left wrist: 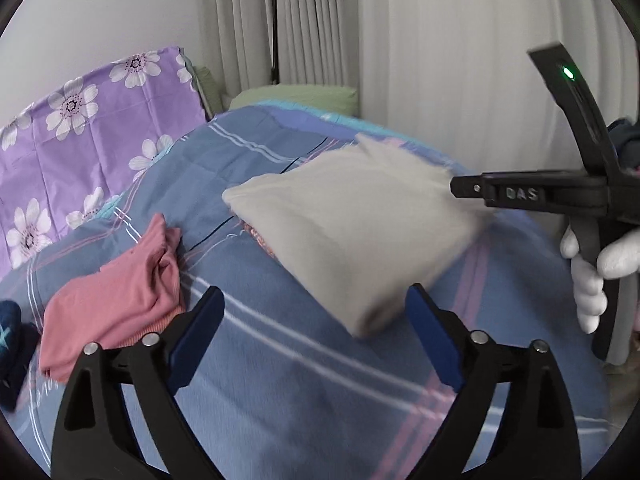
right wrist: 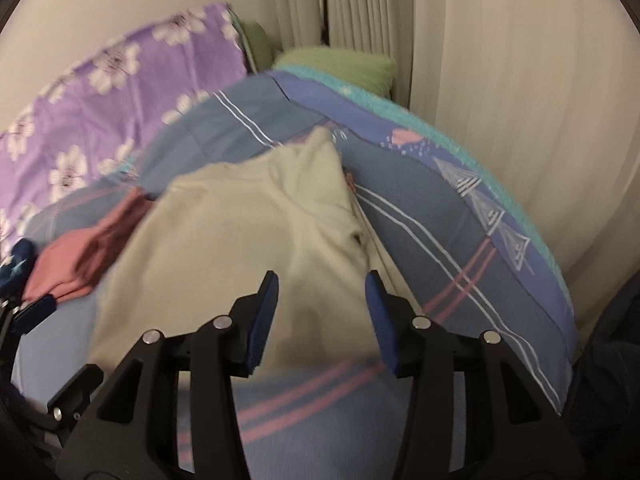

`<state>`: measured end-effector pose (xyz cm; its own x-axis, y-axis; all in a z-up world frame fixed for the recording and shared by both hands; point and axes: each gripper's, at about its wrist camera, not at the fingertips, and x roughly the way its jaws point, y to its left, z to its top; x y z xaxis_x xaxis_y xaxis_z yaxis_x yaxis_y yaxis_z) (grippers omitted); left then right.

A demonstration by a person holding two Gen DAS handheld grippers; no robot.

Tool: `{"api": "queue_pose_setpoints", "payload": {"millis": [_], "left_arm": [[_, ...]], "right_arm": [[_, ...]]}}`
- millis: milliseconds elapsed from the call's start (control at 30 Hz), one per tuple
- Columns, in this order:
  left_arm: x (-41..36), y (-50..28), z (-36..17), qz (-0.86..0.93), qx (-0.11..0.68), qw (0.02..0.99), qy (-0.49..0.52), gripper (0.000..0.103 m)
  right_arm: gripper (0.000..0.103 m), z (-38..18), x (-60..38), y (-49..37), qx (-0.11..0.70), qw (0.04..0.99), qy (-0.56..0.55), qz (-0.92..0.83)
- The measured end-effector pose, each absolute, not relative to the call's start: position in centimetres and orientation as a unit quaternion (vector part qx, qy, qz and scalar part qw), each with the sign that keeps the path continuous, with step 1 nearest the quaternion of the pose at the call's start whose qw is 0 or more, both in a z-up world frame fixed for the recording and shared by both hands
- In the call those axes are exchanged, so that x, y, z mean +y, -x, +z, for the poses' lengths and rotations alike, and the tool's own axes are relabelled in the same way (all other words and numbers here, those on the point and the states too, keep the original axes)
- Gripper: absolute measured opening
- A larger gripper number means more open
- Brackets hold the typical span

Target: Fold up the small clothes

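Observation:
A folded cream garment (left wrist: pixel 352 236) lies on the blue striped bedspread (left wrist: pixel 304 392), blurred by motion. My left gripper (left wrist: pixel 316 332) is open and empty, its right finger close to the garment's near corner. My right gripper (right wrist: pixel 322 316) is open over the cream garment (right wrist: pixel 248 240), its jaws apart with cloth showing between them, and it shows in the left wrist view (left wrist: pixel 460 186) at the garment's right edge. A folded pink garment (left wrist: pixel 116 296) lies to the left, also in the right wrist view (right wrist: pixel 76 256).
A purple flowered pillow (left wrist: pixel 80 128) and green pillows (left wrist: pixel 296 96) stand at the bed's head. White curtains (left wrist: pixel 440 60) hang behind. A dark blue item (left wrist: pixel 12 344) lies at the far left. The bed's right edge (right wrist: pixel 552 280) drops off.

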<state>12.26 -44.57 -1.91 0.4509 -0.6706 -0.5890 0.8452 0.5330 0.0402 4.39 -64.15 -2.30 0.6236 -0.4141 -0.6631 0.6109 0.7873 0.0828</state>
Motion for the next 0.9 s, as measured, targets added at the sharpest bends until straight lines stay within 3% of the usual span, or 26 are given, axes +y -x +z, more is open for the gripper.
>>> {"api": "queue_pose_setpoints", "payload": {"millis": [33,100,233,367,633,900], "left_arm": [[-43.5,-11.6,-1.4,-0.456,0.258,0.838,-0.153,0.096],[-41.7,-10.6,-0.7,-0.454,0.252,0.844,-0.131,0.101],[-38.5,-8.6,0.9,-0.433,0.248,0.863,-0.080,0.101],[-36.5,-7.0,2.3,-0.413,0.261,0.870,-0.061,0.101],[-32.6,-2.1,5.2,-0.401,0.203,0.889,-0.086,0.101],[-29.9,1.5,5.7,-0.381,0.195,0.895,-0.123,0.102]], "right_arm": [[0.052,-1.7,-63.4,-3.4,0.315,0.893,-0.146,-0.286],[0.076,0.1,-60.9,-0.4,0.283,0.908,-0.128,-0.282],[0.101,3.3,-55.8,4.4,0.215,0.922,-0.090,-0.310],[0.101,5.6,-51.7,8.2,0.162,0.925,-0.074,-0.336],[0.101,6.7,-46.8,11.6,0.174,0.931,-0.091,-0.309],[0.101,6.3,-44.6,14.3,0.187,0.926,-0.132,-0.301]]}}
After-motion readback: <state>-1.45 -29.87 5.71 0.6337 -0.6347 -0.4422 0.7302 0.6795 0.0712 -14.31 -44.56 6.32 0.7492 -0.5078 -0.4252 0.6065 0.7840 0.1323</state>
